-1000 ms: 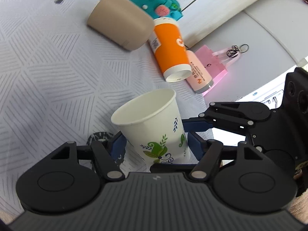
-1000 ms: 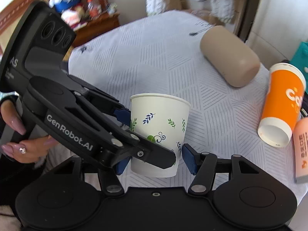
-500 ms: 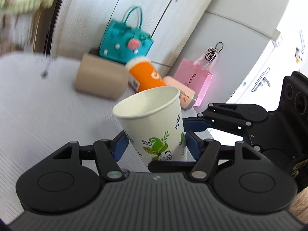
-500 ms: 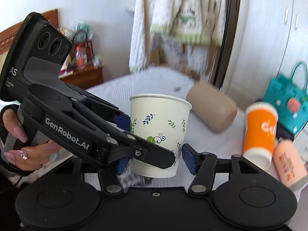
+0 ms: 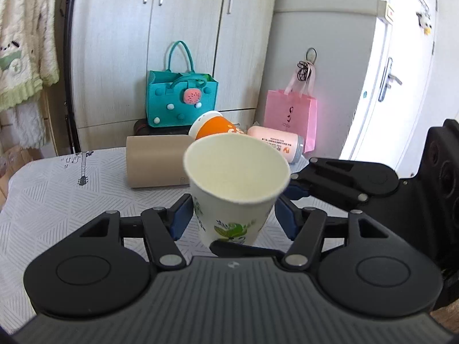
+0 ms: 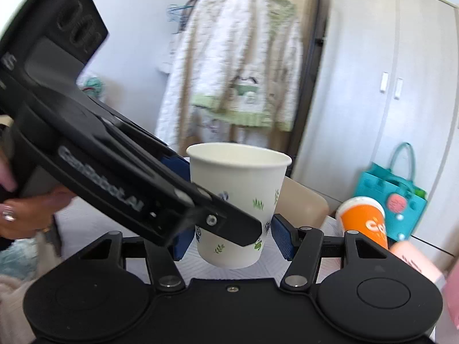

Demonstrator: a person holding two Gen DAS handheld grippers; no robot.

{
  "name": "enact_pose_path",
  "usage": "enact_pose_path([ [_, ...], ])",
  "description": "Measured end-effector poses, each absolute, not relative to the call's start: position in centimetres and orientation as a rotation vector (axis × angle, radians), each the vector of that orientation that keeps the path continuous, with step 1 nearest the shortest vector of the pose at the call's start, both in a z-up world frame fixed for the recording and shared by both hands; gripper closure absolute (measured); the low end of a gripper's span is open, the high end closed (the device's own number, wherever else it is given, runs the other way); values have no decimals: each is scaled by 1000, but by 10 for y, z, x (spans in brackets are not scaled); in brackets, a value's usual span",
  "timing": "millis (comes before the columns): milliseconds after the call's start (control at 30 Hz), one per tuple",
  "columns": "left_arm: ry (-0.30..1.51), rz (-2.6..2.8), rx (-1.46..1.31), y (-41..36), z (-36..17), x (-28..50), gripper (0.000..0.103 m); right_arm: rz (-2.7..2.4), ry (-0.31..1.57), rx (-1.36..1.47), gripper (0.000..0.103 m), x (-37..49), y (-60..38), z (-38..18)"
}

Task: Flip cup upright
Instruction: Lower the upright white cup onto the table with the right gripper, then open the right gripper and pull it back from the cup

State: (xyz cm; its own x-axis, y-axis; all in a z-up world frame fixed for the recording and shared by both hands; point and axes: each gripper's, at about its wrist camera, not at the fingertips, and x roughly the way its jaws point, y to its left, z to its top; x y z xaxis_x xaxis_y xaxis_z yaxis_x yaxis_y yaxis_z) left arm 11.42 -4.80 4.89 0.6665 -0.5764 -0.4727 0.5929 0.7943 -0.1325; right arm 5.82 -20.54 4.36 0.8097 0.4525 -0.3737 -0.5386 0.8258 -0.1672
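Observation:
A white paper cup with green leaf prints (image 5: 236,197) stands mouth-up between the blue pads of my left gripper (image 5: 233,218), lifted above the table. It also shows in the right wrist view (image 6: 238,197), between the pads of my right gripper (image 6: 229,240). Both grippers are shut on the cup's lower half, crossing each other. The left gripper's body (image 6: 94,154) crosses the right wrist view; the right gripper's body (image 5: 373,180) is at the right of the left wrist view.
On the white patterned tablecloth (image 5: 57,197) lie a tan cup on its side (image 5: 156,160), an orange cup (image 5: 215,127) and a pink bottle (image 5: 275,143). A teal bag (image 5: 180,100) and a pink bag (image 5: 289,114) stand behind, before cupboards.
Both grippers have risen and tilted up with the cup. The views now look across the table toward the cupboards instead of down on it.

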Motion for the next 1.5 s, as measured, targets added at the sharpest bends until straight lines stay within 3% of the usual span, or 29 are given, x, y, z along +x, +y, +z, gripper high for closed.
enact_pose_path([
  [367, 559, -617, 36, -42, 30, 141, 41, 517, 435, -136, 39, 95, -201, 31],
  [1033, 654, -626, -44, -34, -1, 179, 41, 458, 554, -218, 41, 122, -189, 10],
  [1500, 624, -560, -62, -14, 5, 149, 38, 387, 498, -212, 26, 87, -202, 20],
])
